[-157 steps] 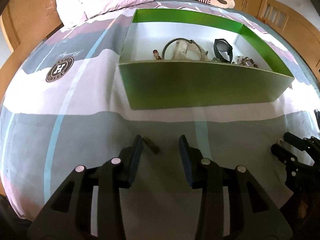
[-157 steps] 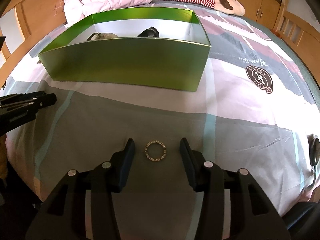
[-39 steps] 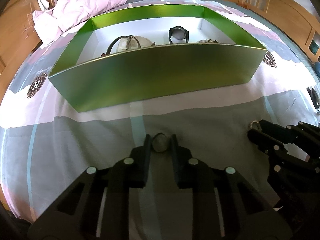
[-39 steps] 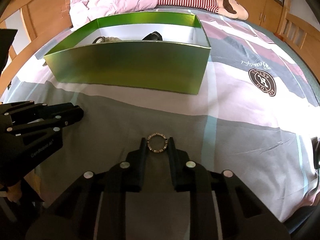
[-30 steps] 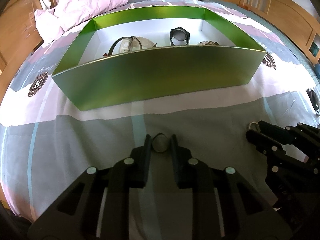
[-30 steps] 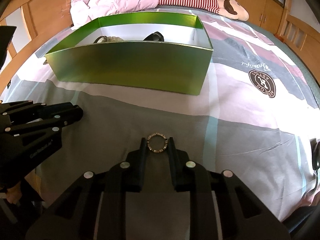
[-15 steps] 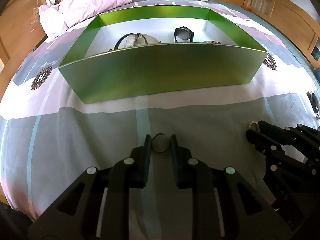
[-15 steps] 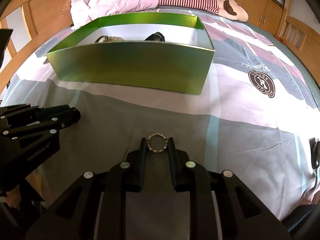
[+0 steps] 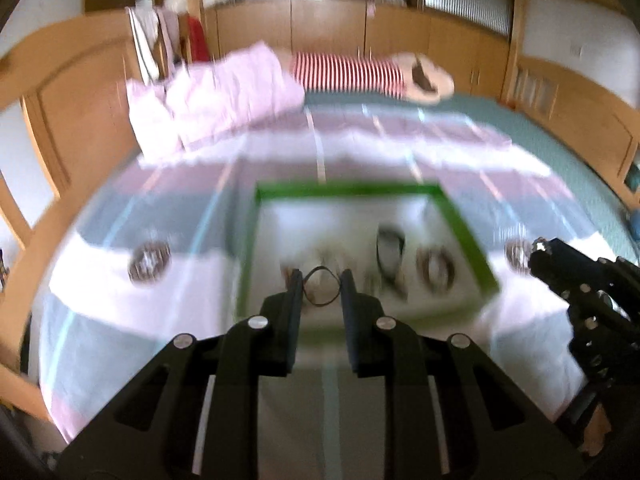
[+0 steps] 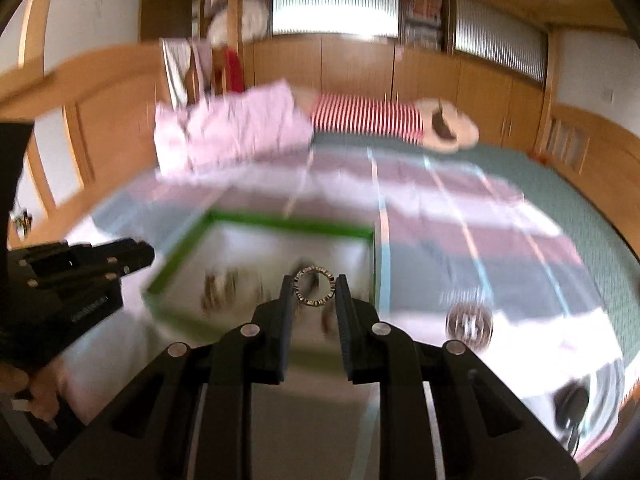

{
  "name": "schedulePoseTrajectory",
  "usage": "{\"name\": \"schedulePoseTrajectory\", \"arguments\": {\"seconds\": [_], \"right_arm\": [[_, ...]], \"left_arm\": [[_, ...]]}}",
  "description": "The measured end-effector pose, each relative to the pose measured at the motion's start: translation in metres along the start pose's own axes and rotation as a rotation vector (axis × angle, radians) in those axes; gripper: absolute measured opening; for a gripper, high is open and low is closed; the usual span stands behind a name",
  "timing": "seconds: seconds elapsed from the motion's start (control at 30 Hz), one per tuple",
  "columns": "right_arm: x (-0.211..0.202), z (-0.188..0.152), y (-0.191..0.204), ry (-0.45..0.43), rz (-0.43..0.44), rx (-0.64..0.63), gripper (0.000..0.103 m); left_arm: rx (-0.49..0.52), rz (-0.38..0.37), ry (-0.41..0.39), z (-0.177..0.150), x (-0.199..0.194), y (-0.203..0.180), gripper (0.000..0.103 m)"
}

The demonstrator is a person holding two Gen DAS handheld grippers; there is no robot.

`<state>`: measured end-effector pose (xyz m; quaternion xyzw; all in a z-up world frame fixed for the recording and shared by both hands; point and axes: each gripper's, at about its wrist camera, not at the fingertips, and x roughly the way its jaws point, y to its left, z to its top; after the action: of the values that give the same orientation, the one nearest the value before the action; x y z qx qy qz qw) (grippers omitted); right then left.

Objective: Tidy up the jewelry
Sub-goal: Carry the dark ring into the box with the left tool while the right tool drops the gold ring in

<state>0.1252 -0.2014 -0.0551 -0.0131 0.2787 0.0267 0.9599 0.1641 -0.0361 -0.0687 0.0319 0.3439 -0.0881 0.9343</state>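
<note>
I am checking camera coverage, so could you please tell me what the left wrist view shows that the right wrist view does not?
Only the left wrist view shows the left gripper shut on a thin dark ring, and the right gripper from the side. Only the right wrist view shows the right gripper shut on a studded ring, and a dark object at the bed's near right edge. Both show the green box below, the pink bedding and the striped pillow, all blurred.

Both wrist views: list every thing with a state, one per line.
Left gripper: shut on dark ring, above the box.
Right gripper: shut on studded ring, above the box.
Green box: open-topped, blurred jewelry inside.
</note>
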Motion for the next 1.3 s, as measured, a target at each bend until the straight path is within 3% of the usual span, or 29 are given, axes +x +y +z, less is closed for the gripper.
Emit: {"name": "schedulePoseTrajectory", "arguments": {"seconds": [0.2,0.37,0.5,0.73,0.93,1.0,1.07,1.1,1.2,1.23,1.3], "right_arm": [[0.002,0.076,-0.013,-0.133,0.000,0.046,0.021],[0.049,0.094,-0.024,-0.065,0.000,0.096,0.021],[0.107,0.077,-0.021,0.054,-0.040,0.096,0.021],[0.179,0.020,-0.023,0.250,-0.065,0.125,0.021],[0.198,0.003,-0.026,0.306,-0.073,0.143,0.022],[0.199,0.003,-0.026,0.309,-0.068,0.150,0.046],[0.194,0.005,-0.025,0.287,-0.057,0.162,0.053],[0.191,0.006,-0.025,0.281,-0.063,0.158,0.053],[0.181,0.009,-0.024,0.267,-0.074,0.154,0.060],[0.175,0.011,-0.024,0.260,-0.073,0.160,0.066],[0.159,0.012,-0.024,0.239,-0.073,0.169,0.075]], "left_arm": [[0.014,0.014,-0.123,0.068,-0.008,-0.001,0.019],[-0.005,0.014,-0.085,0.099,0.030,0.002,0.019],[-0.002,0.045,-0.008,0.096,0.079,0.004,0.019],[-0.029,0.062,0.137,0.055,0.152,0.014,0.019],[-0.035,0.068,0.174,0.042,0.170,0.017,0.020],[-0.038,0.065,0.177,0.039,0.172,0.018,0.020],[-0.046,0.063,0.180,0.039,0.172,0.018,0.034],[-0.048,0.068,0.178,0.039,0.171,0.019,0.046],[-0.048,0.075,0.170,0.038,0.164,0.018,0.055],[-0.049,0.074,0.172,0.039,0.162,0.018,0.064],[-0.049,0.091,0.159,0.037,0.149,0.017,0.072]]}}
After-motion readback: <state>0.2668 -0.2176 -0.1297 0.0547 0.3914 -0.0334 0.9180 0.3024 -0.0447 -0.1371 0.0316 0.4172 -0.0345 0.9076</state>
